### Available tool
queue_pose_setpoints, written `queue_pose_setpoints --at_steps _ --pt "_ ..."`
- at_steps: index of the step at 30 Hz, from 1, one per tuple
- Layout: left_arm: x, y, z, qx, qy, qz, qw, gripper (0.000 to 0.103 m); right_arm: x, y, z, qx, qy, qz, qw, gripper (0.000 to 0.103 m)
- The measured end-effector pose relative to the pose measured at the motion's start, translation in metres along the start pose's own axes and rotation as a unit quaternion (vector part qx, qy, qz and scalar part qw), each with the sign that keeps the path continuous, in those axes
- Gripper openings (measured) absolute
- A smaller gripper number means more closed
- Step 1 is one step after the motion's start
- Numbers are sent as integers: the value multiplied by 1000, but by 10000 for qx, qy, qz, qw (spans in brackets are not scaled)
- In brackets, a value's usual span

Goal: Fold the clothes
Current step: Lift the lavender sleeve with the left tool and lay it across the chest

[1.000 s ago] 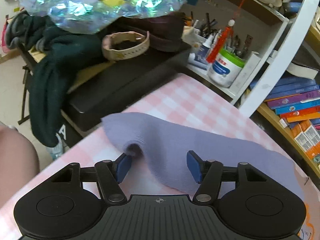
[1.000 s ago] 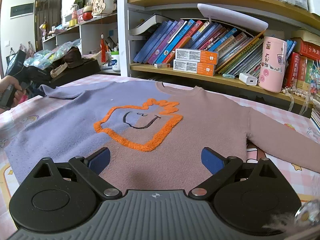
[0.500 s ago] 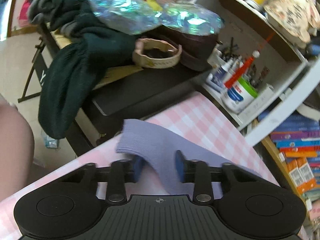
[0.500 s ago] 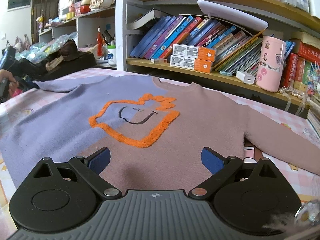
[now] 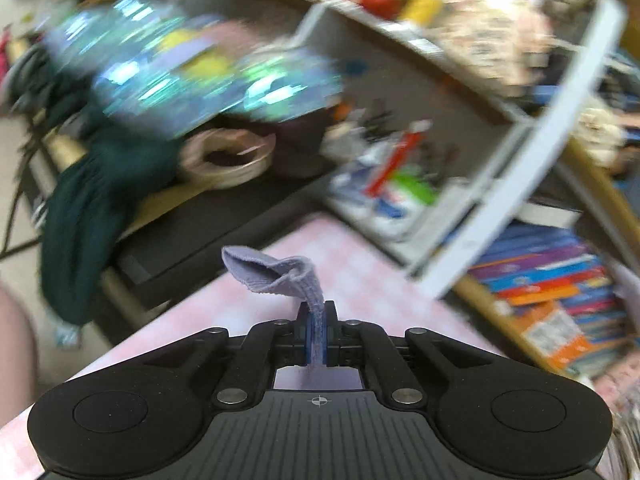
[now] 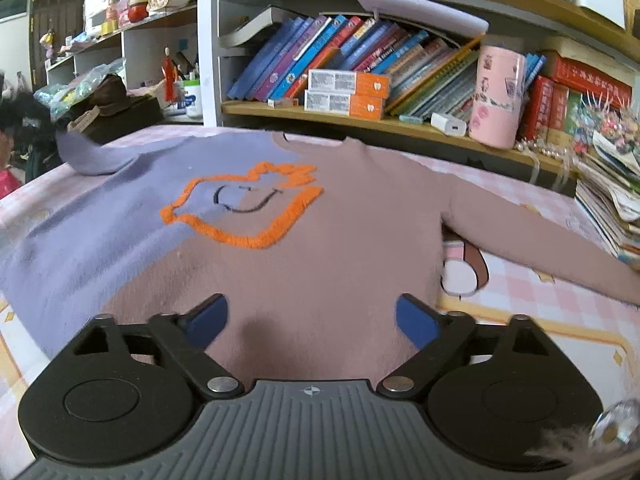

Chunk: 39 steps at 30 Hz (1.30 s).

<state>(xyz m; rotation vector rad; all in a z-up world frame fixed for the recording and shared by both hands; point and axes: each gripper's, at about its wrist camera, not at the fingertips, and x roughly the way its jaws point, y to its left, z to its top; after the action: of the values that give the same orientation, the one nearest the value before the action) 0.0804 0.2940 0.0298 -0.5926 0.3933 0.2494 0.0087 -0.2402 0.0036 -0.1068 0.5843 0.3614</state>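
Observation:
A sweater [image 6: 320,248], lilac on its left half and dusty pink on its right, lies face up on the pink checked tablecloth [image 6: 520,280] with an orange-outlined smiling shape on the chest. My left gripper [image 5: 318,322] is shut on the lilac sleeve cuff [image 5: 276,274], which sticks up crumpled above the blue pads, lifted off the cloth. In the right wrist view that sleeve [image 6: 92,156] rises at the far left. My right gripper [image 6: 312,320] hovers over the pink hem, its jaws closing with sweater fabric below and between them, pads apart from it.
A bookshelf [image 6: 360,120] full of books runs along the table's far edge, with a pink tumbler [image 6: 498,96] and a white charger [image 6: 450,124]. A black case [image 5: 192,236] piled with dark clothes and a shiny bag stands off the table's left end. Stacked papers [image 6: 612,208] sit right.
My left gripper closed on the lilac cuff and lifted it off the table. The right gripper's jaws narrowed and it edged in over the hem.

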Motion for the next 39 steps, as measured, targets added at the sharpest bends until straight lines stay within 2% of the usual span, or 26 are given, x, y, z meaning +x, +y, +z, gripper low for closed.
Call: queue_pose_setpoints --at_steps 1,2,3,4,10,17,23,27,32,37,39 --pt "-3 -14 4 89 -45 -160 9998 3 0 0 -1 13 39 7 10000 64" --pt "-5 -29 8 166 -76 -313 9993 3 1 0 -2 29 72 26 10000 58" --pt "-6 -43 11 240 -101 -459 9986 3 1 0 -3 41 98 44 9999 48" --pt "-6 -60 14 322 -116 -623 9975 3 1 0 -3 41 99 62 9999 44" --pt "2 -151 8 563 -55 -1469 9875 3 2 0 -3 28 121 121 9998 45" --pt "32 -239 -31 739 358 -2059 9751 3 2 1 -3 1 117 163 9998 47" --pt "58 -294 -74 977 741 -2239 9669 3 2 0 -3 0 102 257 9996 47" --pt "77 -319 -106 1104 1065 -2226 9628 3 1 0 -3 20 92 313 9995 47" --pt "97 -333 -143 1268 1458 -2121 9580 3 0 0 -3 48 95 385 9992 47" --pt "103 -336 -161 1307 1697 -2082 9543 4 0 -1 -3 60 96 416 9991 48" --pt "101 -336 -163 1296 1788 -2097 9525 13 1 -1 -3 55 97 412 9991 48"
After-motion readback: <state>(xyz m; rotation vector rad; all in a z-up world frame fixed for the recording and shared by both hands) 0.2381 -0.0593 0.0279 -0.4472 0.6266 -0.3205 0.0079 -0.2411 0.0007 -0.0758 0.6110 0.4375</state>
